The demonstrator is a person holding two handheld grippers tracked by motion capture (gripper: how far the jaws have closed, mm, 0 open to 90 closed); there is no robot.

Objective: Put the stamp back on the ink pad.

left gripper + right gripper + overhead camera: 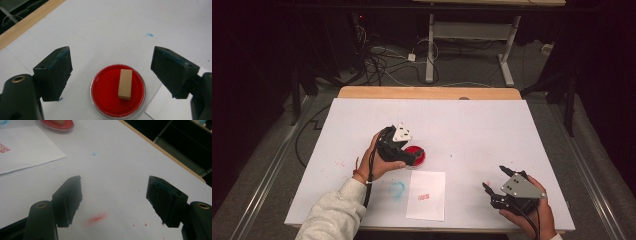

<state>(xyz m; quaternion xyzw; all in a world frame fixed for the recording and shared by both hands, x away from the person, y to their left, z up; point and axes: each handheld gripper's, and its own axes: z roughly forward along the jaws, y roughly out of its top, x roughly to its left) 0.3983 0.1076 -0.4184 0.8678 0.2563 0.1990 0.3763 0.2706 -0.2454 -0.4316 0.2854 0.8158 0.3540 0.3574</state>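
Note:
A round red ink pad (107,100) in a clear dish sits on the white table, and a small wooden block (125,83) stands on it. My left gripper (111,58) hovers just above the pad, open, its jaws wide on either side and touching nothing. In the high view the left gripper (411,157) covers part of the red pad (419,156) at mid-table. A white sheet of paper (426,195) with a red stamp print (424,196) lies in front of it. My right gripper (493,176) stands open at the near right, with bare table between its jaws (115,187).
A blue smear (398,189) marks the table left of the paper, and a red smear (96,218) lies under the right gripper. The table's wooden far edge (427,92) borders a floor with cables and a desk frame (430,50).

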